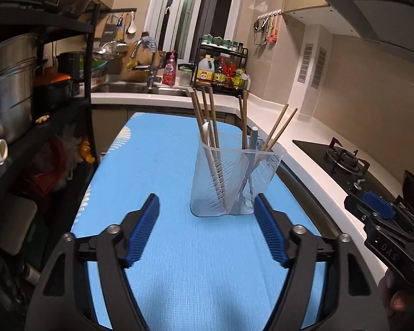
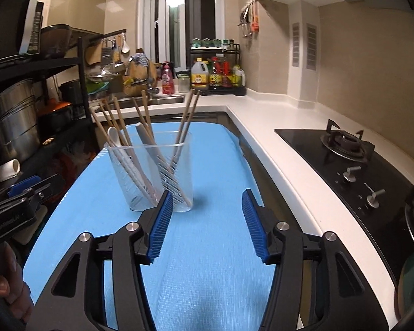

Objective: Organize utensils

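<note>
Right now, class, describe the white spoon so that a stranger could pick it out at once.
Find the blue mat-covered table in the kitchen, then the clear plastic holder standing on it. In its left compartment, among the brown wooden chopsticks, leans the white spoon: the only piece there with a rounded end.

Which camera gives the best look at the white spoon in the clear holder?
The right wrist view: the white spoon shows its bowl clear above the rim of the clear holder, left of the chopsticks. In the left wrist view the spoon sits partly behind chopsticks.
</note>
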### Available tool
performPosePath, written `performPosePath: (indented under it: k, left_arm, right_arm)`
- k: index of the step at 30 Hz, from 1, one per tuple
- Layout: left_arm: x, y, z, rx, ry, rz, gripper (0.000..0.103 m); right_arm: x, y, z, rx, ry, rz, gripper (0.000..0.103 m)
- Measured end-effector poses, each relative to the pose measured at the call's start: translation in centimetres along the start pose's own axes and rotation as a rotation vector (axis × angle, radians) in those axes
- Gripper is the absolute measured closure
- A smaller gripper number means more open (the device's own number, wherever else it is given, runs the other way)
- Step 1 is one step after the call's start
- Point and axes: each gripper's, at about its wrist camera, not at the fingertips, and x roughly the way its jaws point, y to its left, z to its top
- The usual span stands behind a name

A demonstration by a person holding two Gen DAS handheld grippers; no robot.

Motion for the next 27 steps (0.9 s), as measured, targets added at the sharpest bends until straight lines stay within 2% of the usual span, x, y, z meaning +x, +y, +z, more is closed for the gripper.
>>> performPosePath:
  k: [1,3,5,8,16,27]
  left_arm:
    - [0.0,0.0,-0.2,0.004,-0.007,0.008,0.026]
    - [0.4,0.1,-0.9,-0.003,-0.005,0.015,0.021]
    - [1.1,0.1,-1.5,-0.014,0.023,0.004,0.015]
    - [1.7,0.0,-2.0,-0.01,0.056,-0.011,0.01]
    - [1.8,-0.8,-3.0,0.014,0.075,-0.015,0.008]
    - [0.8,-0.9,-2.6,0.024,0.025,0.024,0.008]
  right_arm:
    - [0.0,0.0,0.0,0.0,0.002,0.001,0.039]
    - [0.0,0.2,-0.2,-0.014,-0.006,-0.016,0.024]
    - [0.2,0.4,-0.2,-0.021,-0.014,-0.03,0.017]
    - [0.5,0.7,-0.4,-0.022,-0.005,-0.025,0.008]
    - [0.9,1.0,-0.6,-0.025,0.013,-0.044,0.006]
    - [1.0,1.2,-0.8,-0.03,0.015,-0.058,0.005]
